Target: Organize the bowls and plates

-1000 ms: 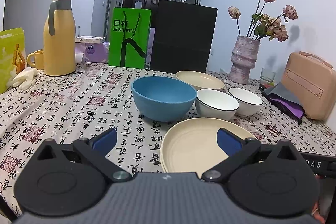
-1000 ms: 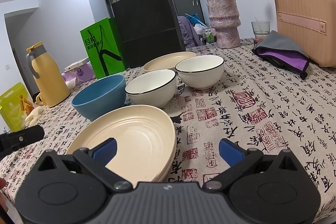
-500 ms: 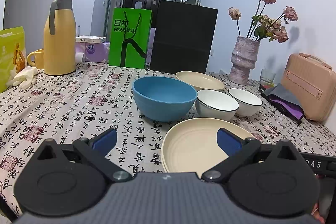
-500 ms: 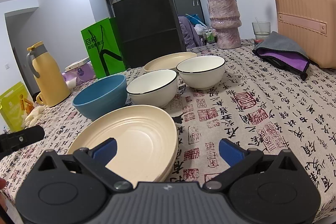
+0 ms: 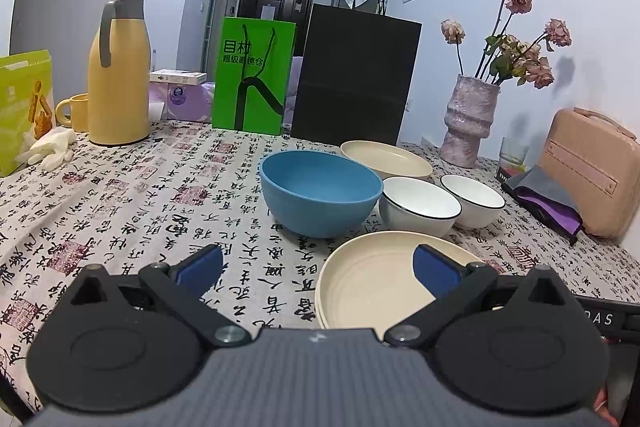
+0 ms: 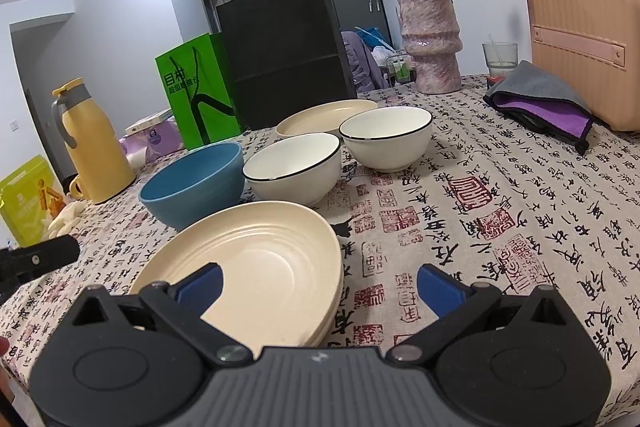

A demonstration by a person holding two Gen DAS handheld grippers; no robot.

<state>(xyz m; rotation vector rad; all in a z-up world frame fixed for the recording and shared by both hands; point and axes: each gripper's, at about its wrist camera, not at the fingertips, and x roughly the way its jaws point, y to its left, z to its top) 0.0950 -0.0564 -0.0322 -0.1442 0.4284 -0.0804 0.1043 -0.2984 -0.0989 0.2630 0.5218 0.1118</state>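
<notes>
Three bowls (image 5: pixel 320 193), two plates (image 6: pixel 256 259); left gripper (image 5: pixel 318 267) and right gripper (image 6: pixel 318 285) released, empty.

Near plate (image 6: pixel 256 259) front rim hidden behind right gripper (image 6: pixel 318 287).

Bright ceiling glare, fisheye-warped edges

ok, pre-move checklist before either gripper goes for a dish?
1. Left gripper open, empty: ok.
2. Right gripper open, empty: ok.
3. Near cream plates look stacked, edges layered: ok; count: cannot tell.
4. Far cream plate not yet stacked: not ok.
5. Two white bowls side by side, not nested: not ok.
6. Blue bowl upright, empty: ok.
</notes>
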